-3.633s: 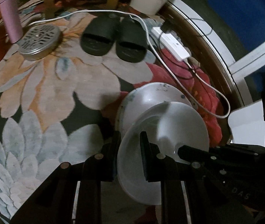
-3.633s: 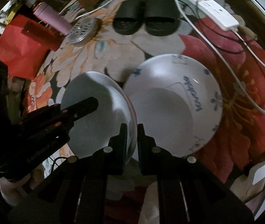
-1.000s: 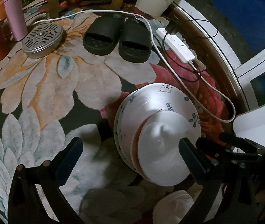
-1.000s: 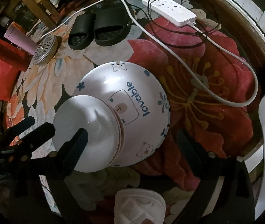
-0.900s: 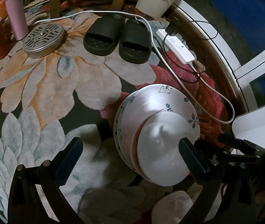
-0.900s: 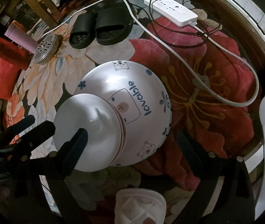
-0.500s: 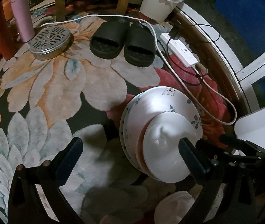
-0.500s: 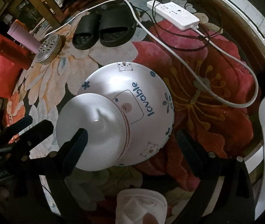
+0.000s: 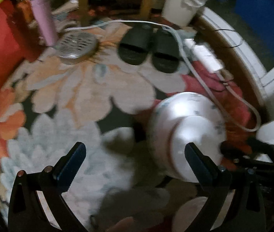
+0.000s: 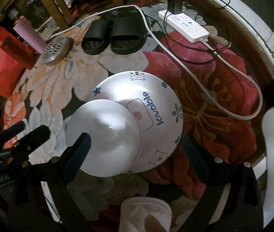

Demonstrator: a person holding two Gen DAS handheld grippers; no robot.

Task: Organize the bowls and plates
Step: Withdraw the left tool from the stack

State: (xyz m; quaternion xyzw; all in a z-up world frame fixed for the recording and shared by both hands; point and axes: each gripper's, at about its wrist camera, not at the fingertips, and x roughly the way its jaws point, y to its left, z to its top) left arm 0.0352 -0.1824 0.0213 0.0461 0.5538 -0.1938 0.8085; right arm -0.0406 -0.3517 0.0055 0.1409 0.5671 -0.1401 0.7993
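Both claws stand wide apart and grip nothing. From the right wrist view, the right gripper has its dark fingers spread to either side of the stacked dishes, and the left gripper pokes in at 9 o'clock, just beside the stack. In the blurred left wrist view, the left gripper is equally spread, with its right finger overlapping the stack's edge; whether it touches cannot be told.

At the middle of the right view, a plain white bowl sits on a larger printed plate marked "lovable" with small bears and blue flowers. Whether they lie upside down cannot be told. In the left view the same stack lies toward 4 o'clock.

They rest on a floral rug of red, peach and pale blue blooms. At 12 o'clock lies a pair of black slippers, crossed by a white cable that runs to a white power strip at 1 o'clock. At 10 o'clock sit a round perforated metal lid and a pink bottle. A white-slippered foot shows at 6 o'clock.
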